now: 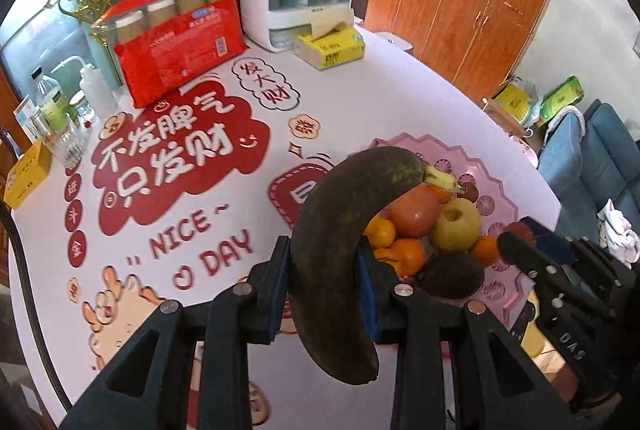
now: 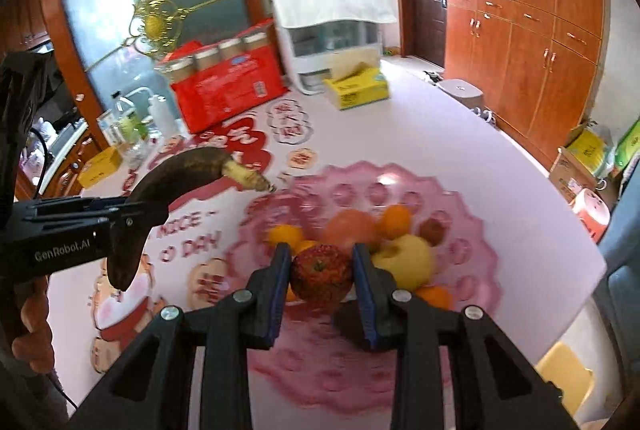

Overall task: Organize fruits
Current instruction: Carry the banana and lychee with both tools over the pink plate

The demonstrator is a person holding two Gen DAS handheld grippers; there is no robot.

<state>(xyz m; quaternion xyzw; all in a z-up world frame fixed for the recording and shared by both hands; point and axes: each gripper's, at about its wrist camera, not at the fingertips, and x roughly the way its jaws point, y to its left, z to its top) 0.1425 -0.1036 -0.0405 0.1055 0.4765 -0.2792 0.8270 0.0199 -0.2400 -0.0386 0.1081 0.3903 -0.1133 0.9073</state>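
On the white table with red printed cloth (image 1: 168, 158), the left gripper (image 1: 324, 286) at lower centre clamps a soft, overripe, dark brown banana (image 1: 340, 230) at its middle, where I judge it bruises easily, while the right gripper (image 2: 320, 278) closes around a firm red apple (image 2: 321, 276) over the pink plastic fruit plate (image 2: 460, 190).

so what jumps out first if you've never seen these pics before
The nearly black overripe banana stands out first, clamped upright in the left gripper above the printed tablecloth. Next comes the red apple between the right gripper's fingers, over the pink scalloped fruit plate piled with oranges and a yellow apple.
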